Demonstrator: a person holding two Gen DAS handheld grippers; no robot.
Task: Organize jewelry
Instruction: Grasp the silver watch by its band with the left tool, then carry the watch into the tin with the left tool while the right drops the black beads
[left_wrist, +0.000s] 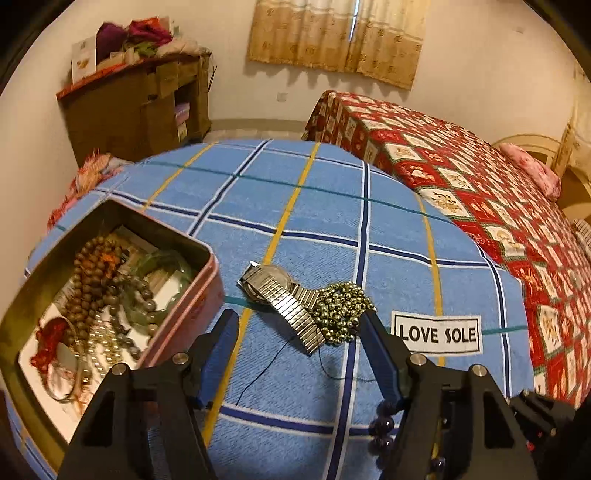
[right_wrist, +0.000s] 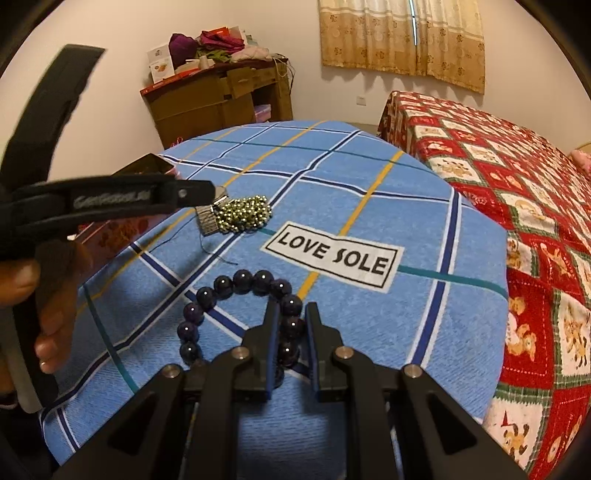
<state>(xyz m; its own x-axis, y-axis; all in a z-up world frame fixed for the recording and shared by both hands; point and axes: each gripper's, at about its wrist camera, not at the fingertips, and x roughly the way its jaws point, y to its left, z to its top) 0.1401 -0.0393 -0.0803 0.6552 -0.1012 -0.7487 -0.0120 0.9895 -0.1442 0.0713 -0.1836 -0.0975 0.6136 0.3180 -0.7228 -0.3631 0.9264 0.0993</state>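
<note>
A silver watch (left_wrist: 273, 291) with a metal band lies on the blue checked cloth, with a heap of gold beads (left_wrist: 341, 310) against it. My left gripper (left_wrist: 300, 314) stands open around both, and its right fingertip is close beside the beads. At the left is a pink tin (left_wrist: 184, 317) holding wooden beads, green bangles and other jewelry. In the right wrist view my right gripper (right_wrist: 293, 306) is shut on a dark purple bead bracelet (right_wrist: 242, 280), which rests on the cloth. The gold beads (right_wrist: 245, 214) show farther off, partly behind the left gripper's finger (right_wrist: 192, 194).
A white "LOVE SOLE" label (left_wrist: 437, 332) is sewn on the cloth, right of the beads. A loose dark thread (left_wrist: 266, 369) trails from the watch. A bed with a red quilt (left_wrist: 480, 184) stands to the right. A cluttered wooden cabinet (left_wrist: 136, 107) is at the far wall.
</note>
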